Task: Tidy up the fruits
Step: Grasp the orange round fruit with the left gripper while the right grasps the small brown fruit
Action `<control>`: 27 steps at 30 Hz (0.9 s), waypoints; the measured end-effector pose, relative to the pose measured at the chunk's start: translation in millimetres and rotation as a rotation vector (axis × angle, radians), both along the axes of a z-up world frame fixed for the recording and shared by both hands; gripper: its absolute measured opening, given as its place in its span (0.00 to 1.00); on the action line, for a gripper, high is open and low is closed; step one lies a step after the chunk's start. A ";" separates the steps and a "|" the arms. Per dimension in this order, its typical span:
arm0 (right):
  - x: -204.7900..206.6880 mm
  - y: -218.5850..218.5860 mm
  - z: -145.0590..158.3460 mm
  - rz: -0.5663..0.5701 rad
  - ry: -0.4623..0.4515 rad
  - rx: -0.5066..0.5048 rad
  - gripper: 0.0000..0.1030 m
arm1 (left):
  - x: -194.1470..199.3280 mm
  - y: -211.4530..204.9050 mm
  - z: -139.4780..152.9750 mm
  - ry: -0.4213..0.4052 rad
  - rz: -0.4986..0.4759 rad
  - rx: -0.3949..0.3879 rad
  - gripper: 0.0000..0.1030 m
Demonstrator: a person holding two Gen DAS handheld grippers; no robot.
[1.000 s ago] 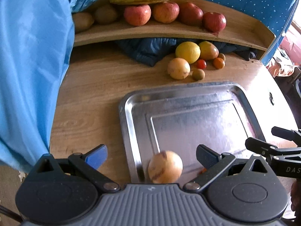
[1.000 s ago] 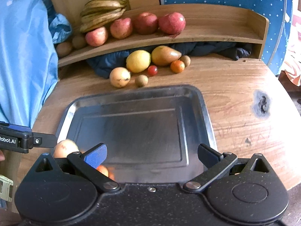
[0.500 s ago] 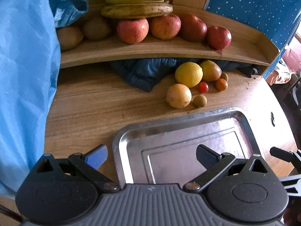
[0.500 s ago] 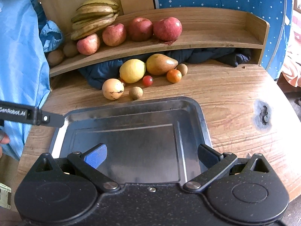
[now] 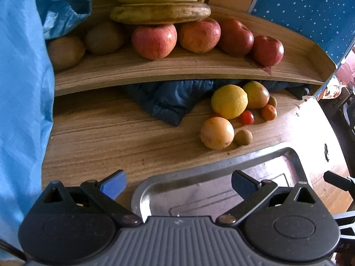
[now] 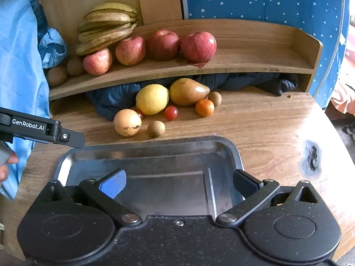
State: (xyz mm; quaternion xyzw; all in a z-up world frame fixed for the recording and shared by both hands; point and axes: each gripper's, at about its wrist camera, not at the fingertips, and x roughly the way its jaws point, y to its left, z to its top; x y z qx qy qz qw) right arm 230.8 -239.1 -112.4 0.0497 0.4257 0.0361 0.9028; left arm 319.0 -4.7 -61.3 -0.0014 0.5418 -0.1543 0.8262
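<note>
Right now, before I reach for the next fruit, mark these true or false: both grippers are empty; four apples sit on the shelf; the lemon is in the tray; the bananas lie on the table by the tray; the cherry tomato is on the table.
1. Left gripper and right gripper are open and empty. True.
2. Four apples sit on the shelf. True.
3. The lemon is in the tray. False: it lies on the table, beyond the tray.
4. The bananas lie by the tray. False: they are on the shelf.
5. The cherry tomato is on the table. True.
</note>
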 end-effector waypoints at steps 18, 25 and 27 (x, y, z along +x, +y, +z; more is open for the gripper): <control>53.8 7.1 -16.1 -0.019 0.024 -0.120 0.96 | 56.0 -33.0 -30.4 0.078 -0.070 -0.084 0.99; 70.0 22.1 -21.5 0.039 0.030 -0.146 0.88 | 67.9 -34.1 -38.5 0.104 -0.079 -0.135 0.98; 75.1 25.5 -22.9 0.050 0.039 -0.153 0.88 | 68.8 -34.7 -40.3 0.112 -0.092 -0.147 0.97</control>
